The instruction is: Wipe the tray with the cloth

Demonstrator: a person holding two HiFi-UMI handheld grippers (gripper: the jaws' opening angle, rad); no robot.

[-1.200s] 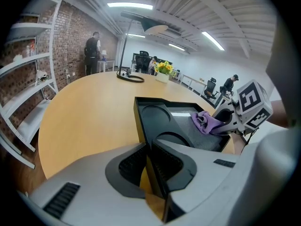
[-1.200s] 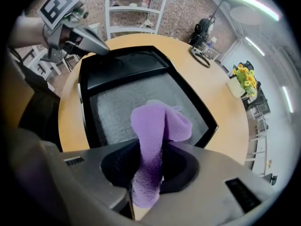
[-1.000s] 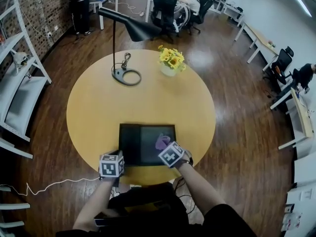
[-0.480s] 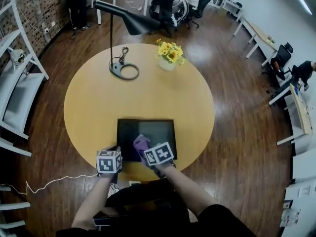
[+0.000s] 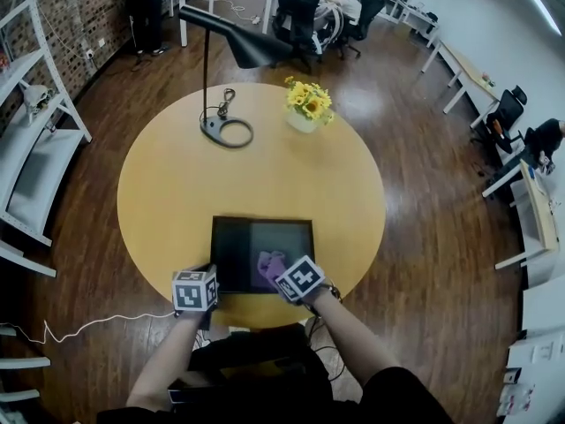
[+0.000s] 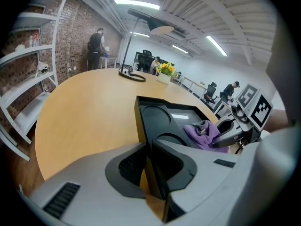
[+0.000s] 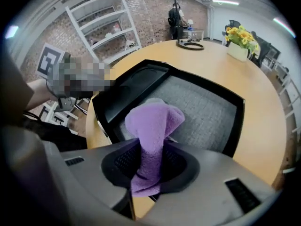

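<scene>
My left tool (image 6: 149,163) is pinched nearly shut on the near rim of the tray (image 6: 160,114), to steady it on the surface (image 6: 84,112). My right tool (image 7: 149,166) is clamped on the purple cloth (image 7: 153,121), whose free end lies on the tray floor for wiping.

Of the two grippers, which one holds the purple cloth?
The right gripper: the purple cloth is pinched between its jaws over the tray, whereas the left gripper clamps only the tray's near rim.
</scene>
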